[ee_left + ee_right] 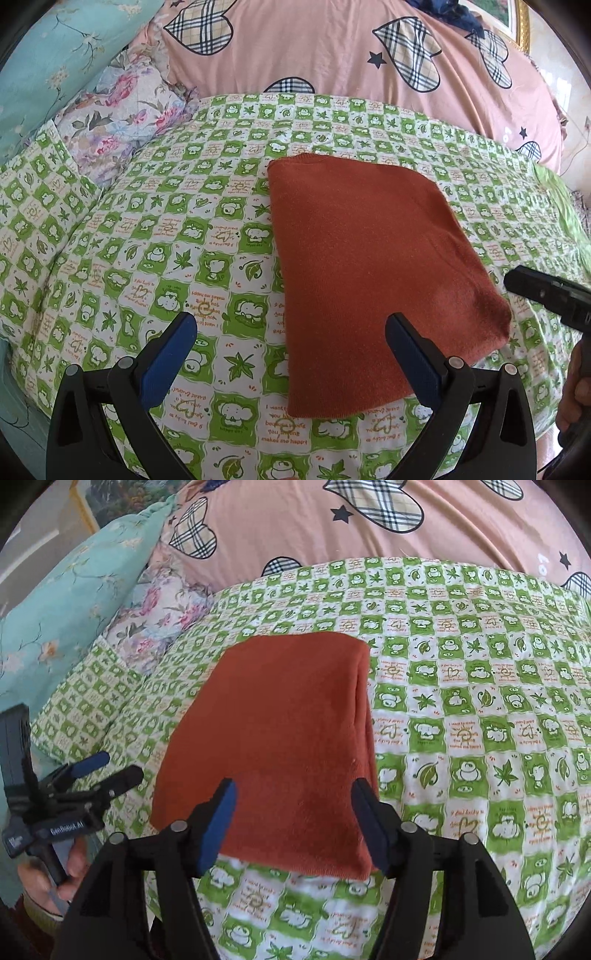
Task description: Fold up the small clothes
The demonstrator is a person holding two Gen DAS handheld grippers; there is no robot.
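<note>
Rust-orange knitted cloth (376, 273), folded into a neat flat rectangle, lies on the green-and-white checked bedsheet printed with leaves and cartoon animals (155, 258), roughly in the middle of the bed. Its layered folded edge runs down the right side in the right wrist view.

Just above its near edge hovers the right gripper (291, 823), black with blue pads, its jaws spread wide; nothing is pinched between them and the pads (218, 827) press on nothing, the cloth lying beneath. The left gripper (291, 347) is spread too, one finger over the bare sheet, the other over the cloth's near left corner, gripping nothing. A hand (55, 871) wraps the left gripper's handle at the bed's near side.

Beyond the cloth, along the far side of the bed, a big pink quilt with plaid hearts and small dark stars (332, 55) is heaped up. To its left sit a flowered pillow in pale purple (125, 110) and a light teal blossom-patterned pillow (55, 59).
</note>
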